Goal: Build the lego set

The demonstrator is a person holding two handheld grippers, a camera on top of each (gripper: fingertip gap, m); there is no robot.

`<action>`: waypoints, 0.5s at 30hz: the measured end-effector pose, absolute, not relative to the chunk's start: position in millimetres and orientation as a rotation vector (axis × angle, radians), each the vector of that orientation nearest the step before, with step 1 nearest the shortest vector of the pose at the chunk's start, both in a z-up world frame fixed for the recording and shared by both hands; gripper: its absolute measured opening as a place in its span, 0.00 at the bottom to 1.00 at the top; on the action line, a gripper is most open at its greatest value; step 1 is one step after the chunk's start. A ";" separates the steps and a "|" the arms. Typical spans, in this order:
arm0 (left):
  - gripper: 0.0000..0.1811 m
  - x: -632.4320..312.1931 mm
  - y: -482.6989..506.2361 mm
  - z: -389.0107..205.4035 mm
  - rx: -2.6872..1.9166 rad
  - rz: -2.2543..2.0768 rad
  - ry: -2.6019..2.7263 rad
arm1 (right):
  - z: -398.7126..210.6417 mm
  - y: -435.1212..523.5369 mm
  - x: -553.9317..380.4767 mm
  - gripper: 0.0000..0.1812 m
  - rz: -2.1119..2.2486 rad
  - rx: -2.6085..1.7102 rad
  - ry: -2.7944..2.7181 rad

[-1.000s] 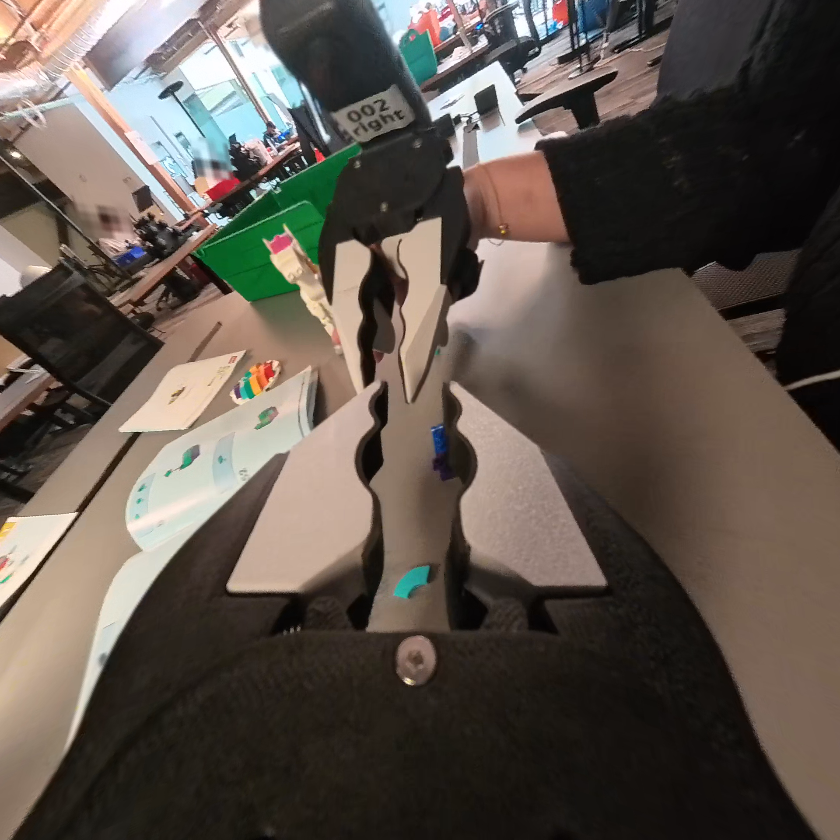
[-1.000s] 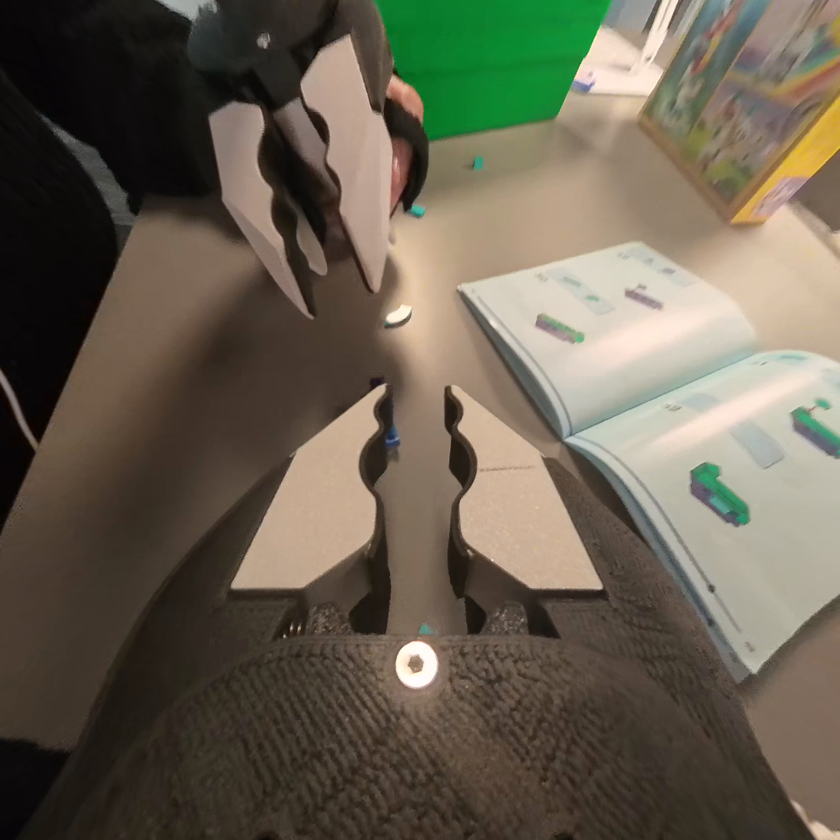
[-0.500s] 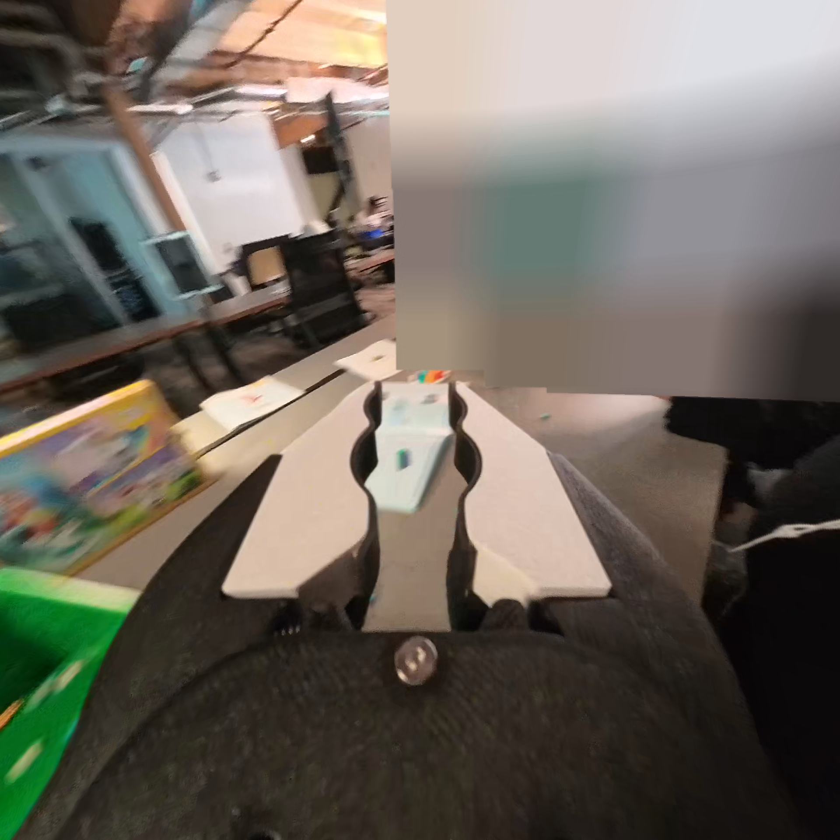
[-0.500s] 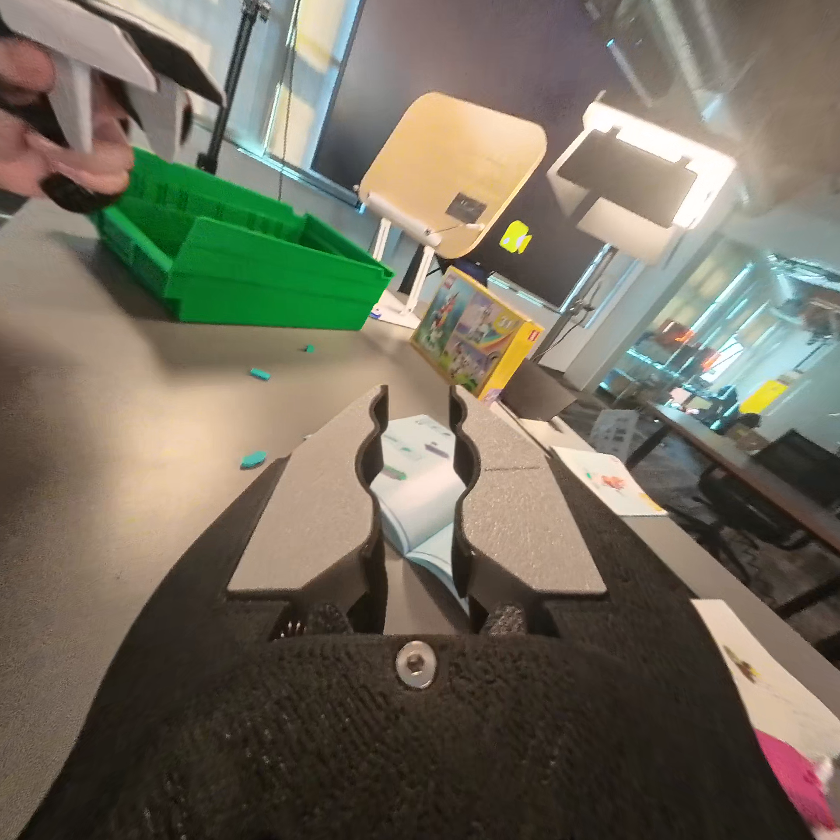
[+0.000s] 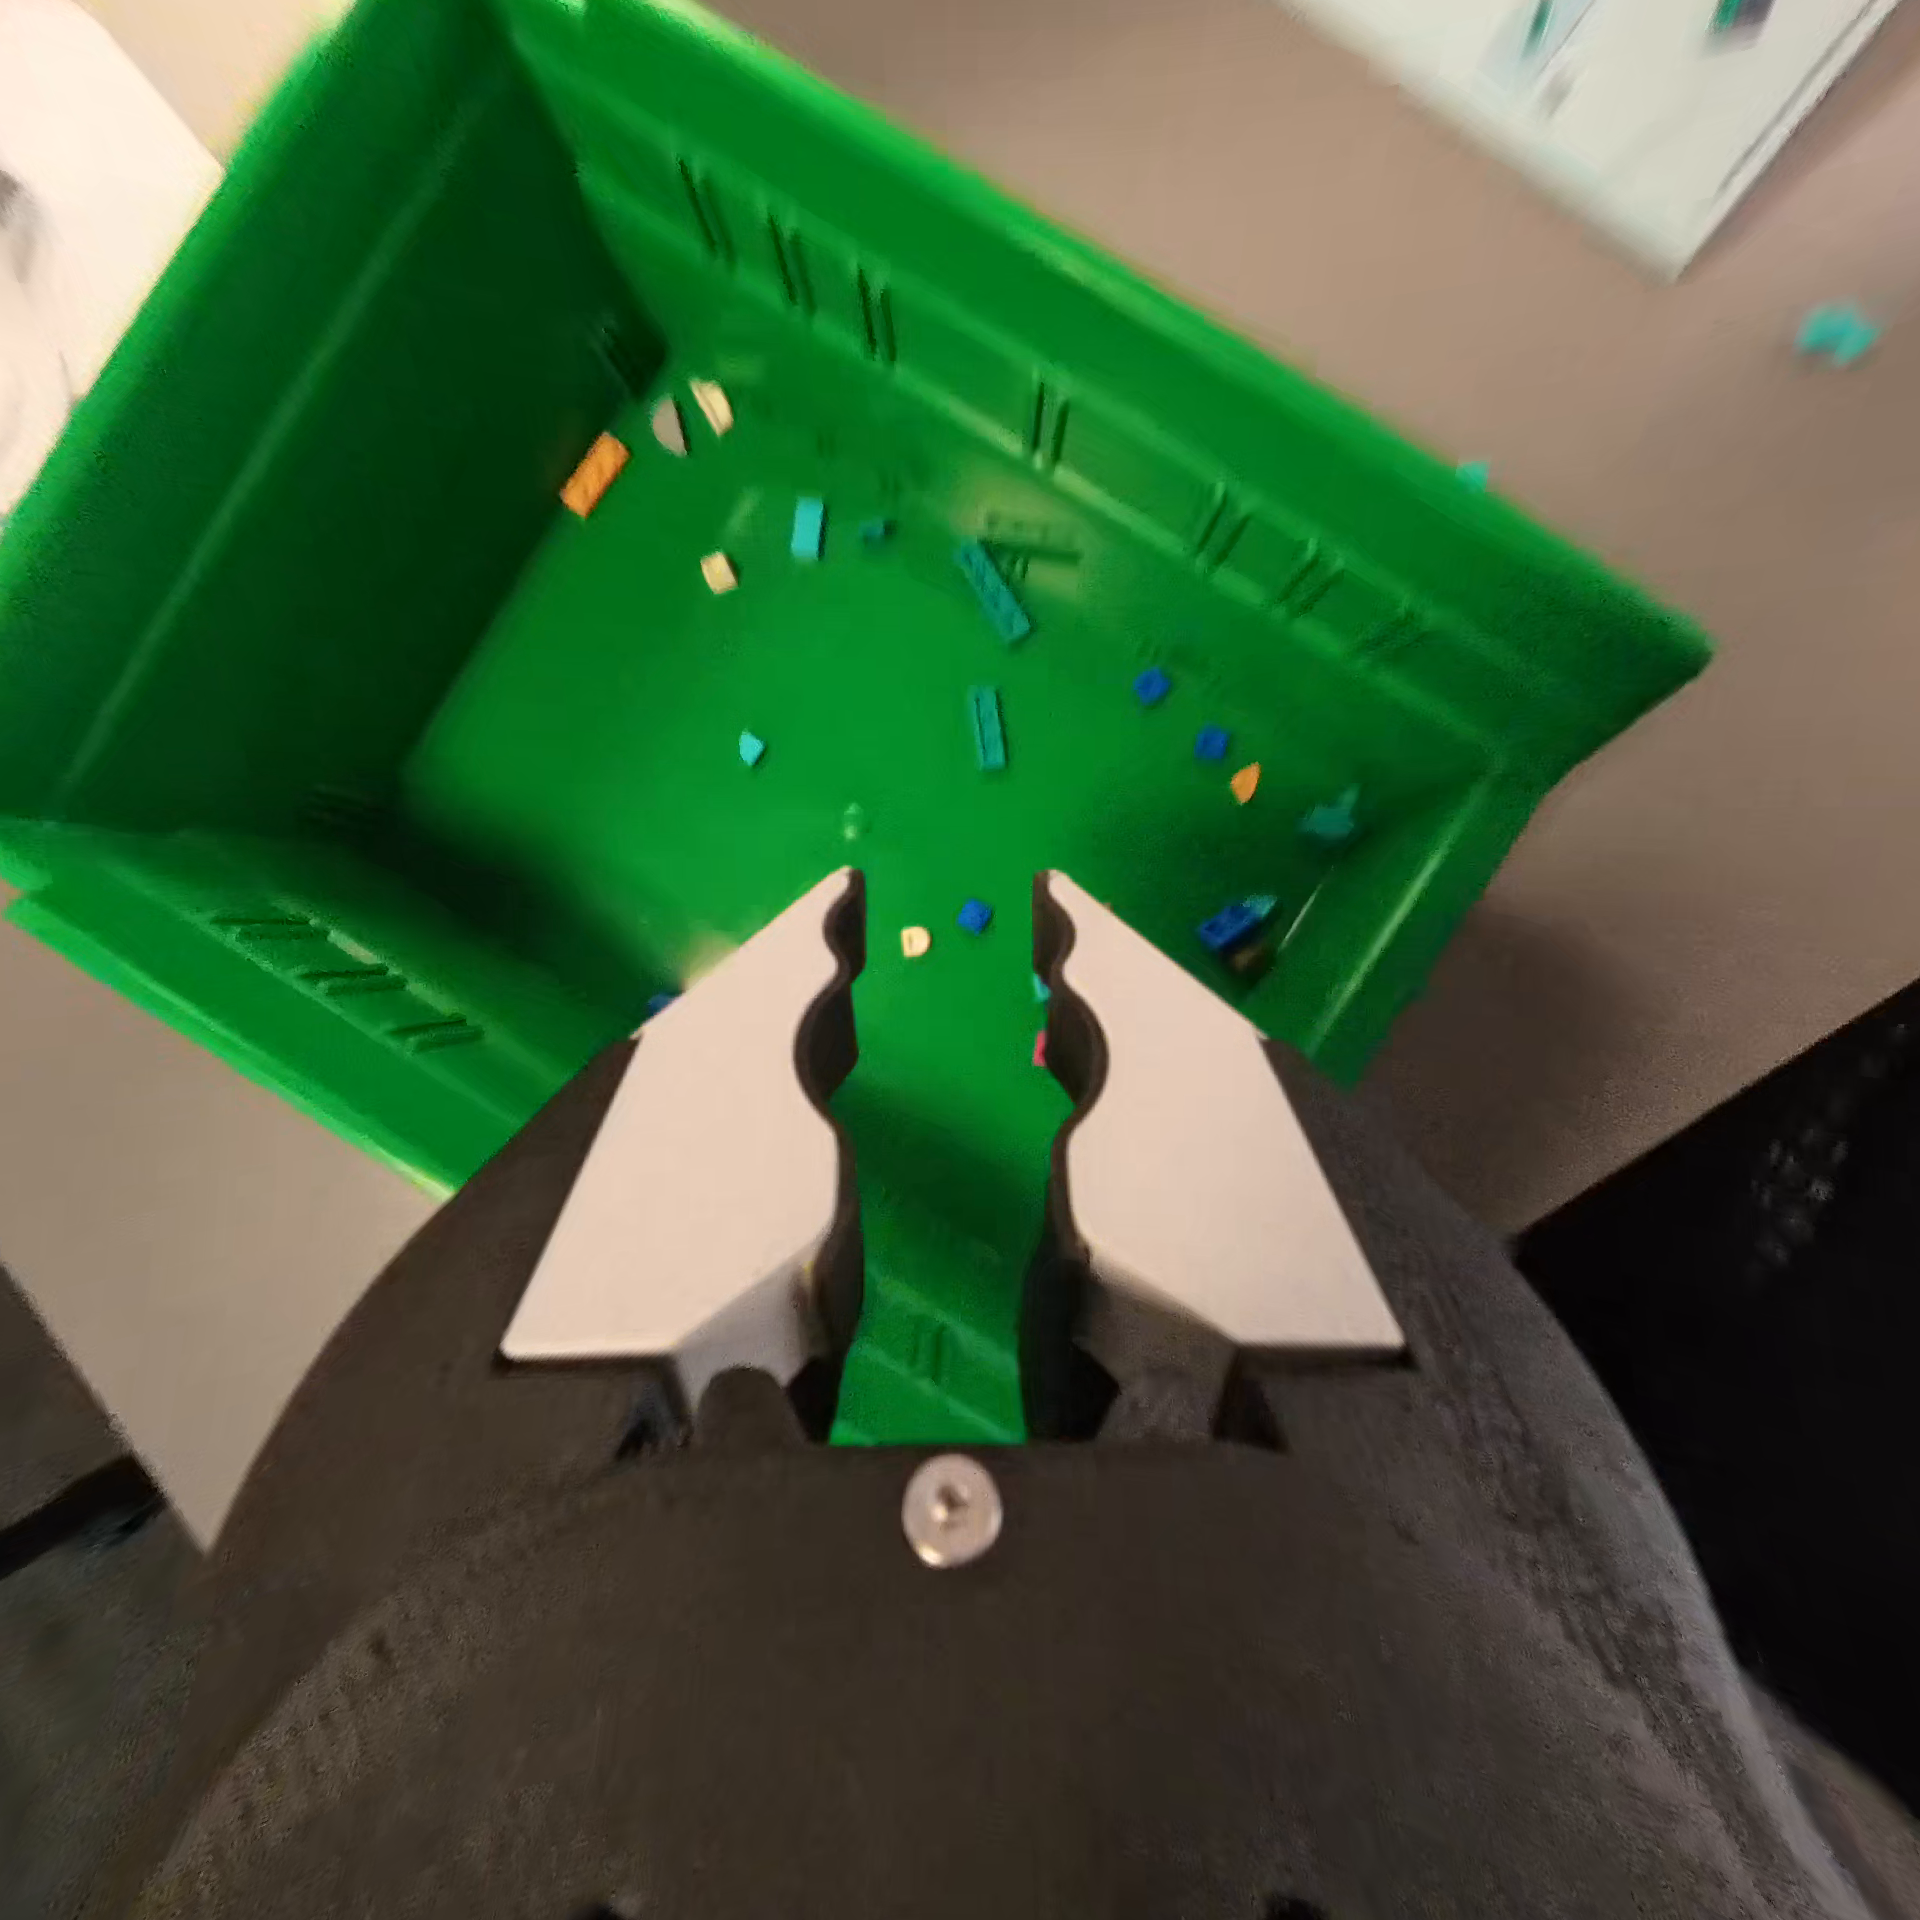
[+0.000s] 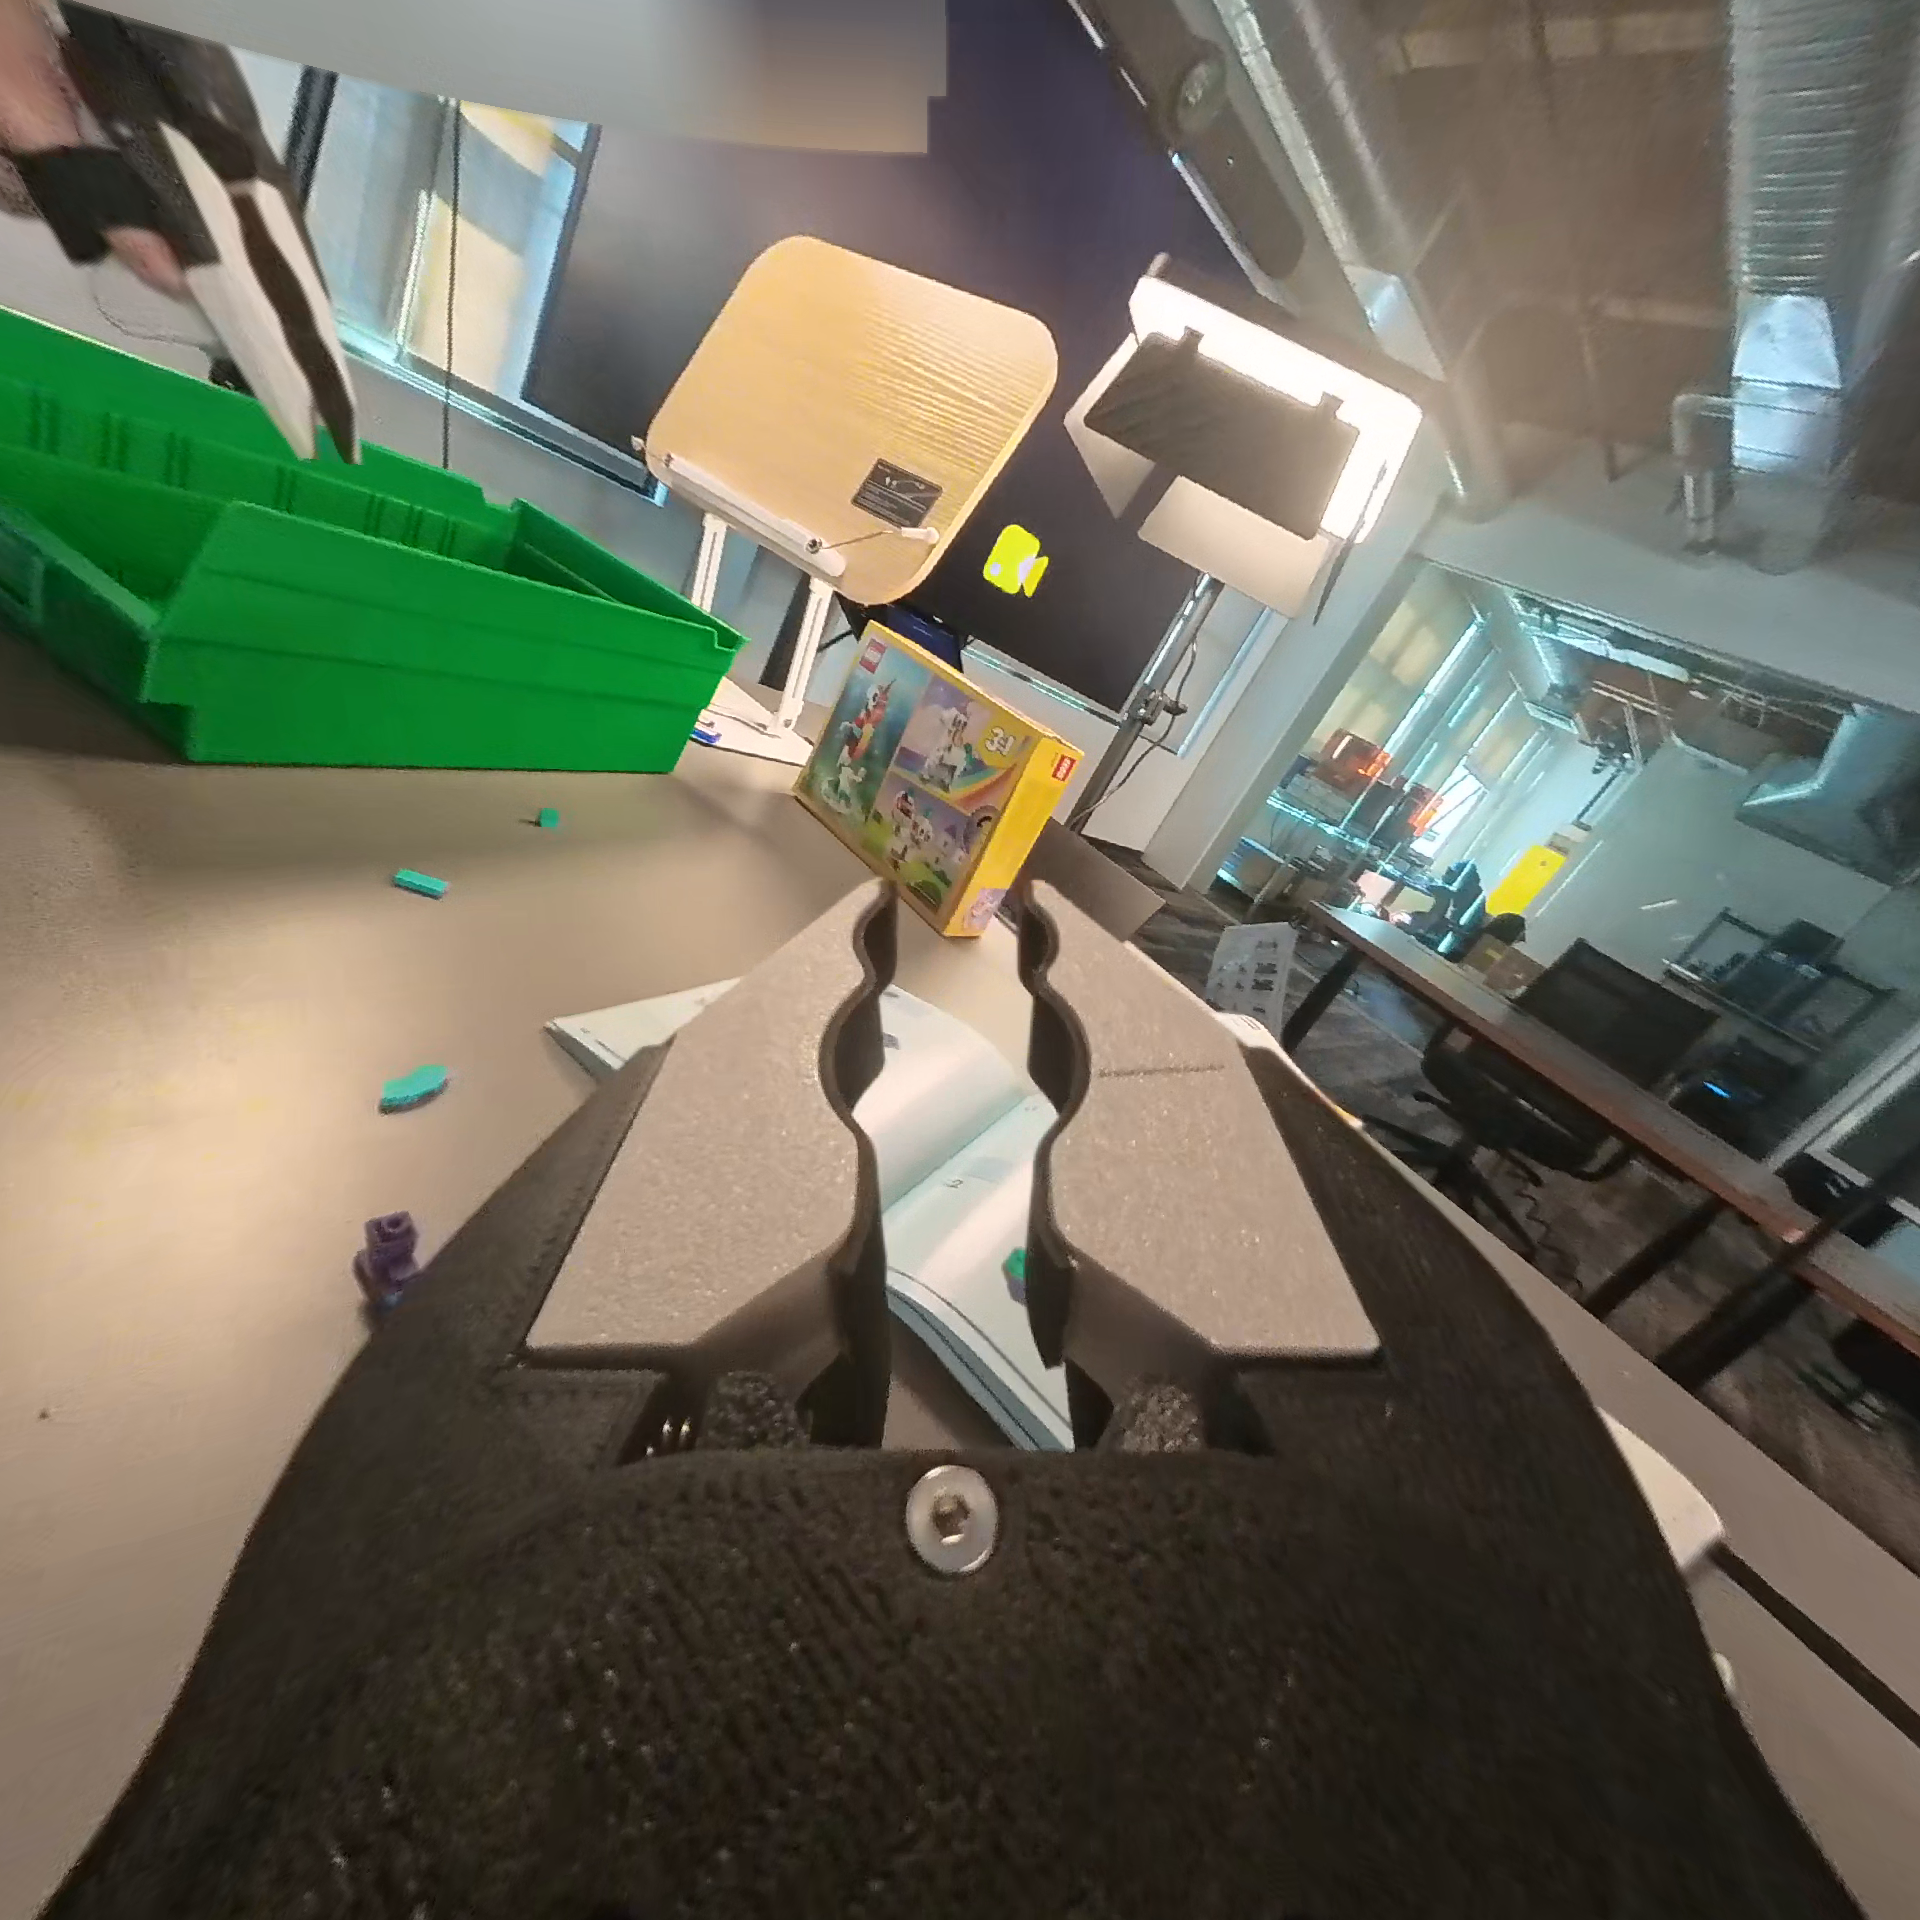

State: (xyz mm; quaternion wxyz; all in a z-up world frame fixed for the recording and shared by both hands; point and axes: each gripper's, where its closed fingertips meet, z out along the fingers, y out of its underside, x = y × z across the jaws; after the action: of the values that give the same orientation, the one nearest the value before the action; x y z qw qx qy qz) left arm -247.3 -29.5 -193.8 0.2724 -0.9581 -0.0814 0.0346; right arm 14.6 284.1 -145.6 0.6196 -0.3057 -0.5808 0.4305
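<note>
Now the left gripper (image 5: pixel 948 883) hangs over the green bin (image 5: pixel 312 436), pointing down into it, jaws apart w/ nothing between them. Loose lego pieces are scattered on the bin floor: a cream piece (image 5: pixel 914 940) and a small blue brick (image 5: pixel 974 914) show right in the gap at frame centre, teal plates (image 5: pixel 989 727) sit further up, an orange plate (image 5: pixel 594 474) is in the upper-left corner, and a blue cluster (image 5: pixel 1231 925) lies by the right wall.

In the right wrist view the right gripper (image 6: pixel 956 894) sits low over the worktop (image 6: pixel 208 987), also parted and empty, w/ the open instruction booklet (image 6: pixel 935 1164) under it. A purple piece (image 6: pixel 387 1259) lies at lower left, just beside that gripper's body; teal bits (image 6: pixel 412 1087) are strewn toward the bin. The set's box (image 6: pixel 935 790) stands mid-frame.

Step in hand looks like picking the next brick from the bin. To do it well: choose one piece that is clear of its neighbours, line the jaws across its short sides, come straight down so the tips straddle it w/o nudging others, then close gently. The view is motion-blurred, so steady the gripper first. Pieces near the walls will be awkward; centre ones are prob easier.
</note>
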 end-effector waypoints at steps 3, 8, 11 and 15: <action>0.18 -247.2 -31.8 -208.7 -2.737 0.051 -0.111 | -148.9 286.5 12.9 0.11 0.978 -0.716 -1.341; 0.20 -238.1 -30.5 -230.4 -2.903 -0.037 0.058 | -155.3 289.7 10.0 0.11 0.966 -0.738 -1.355; 0.20 -259.6 -42.1 -240.2 -3.052 0.130 0.126 | -158.3 290.2 8.5 0.11 0.969 -0.748 -1.362; 0.21 -279.1 -45.6 -241.9 -3.166 0.166 0.118 | -161.5 289.3 6.5 0.11 0.968 -0.753 -1.376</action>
State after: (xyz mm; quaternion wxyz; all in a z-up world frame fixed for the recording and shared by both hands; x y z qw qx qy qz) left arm -279.1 -45.6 -241.9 -0.0154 -0.9978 0.0373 0.0522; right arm 6.5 289.3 -161.5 0.6045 -0.3252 -0.5948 0.4184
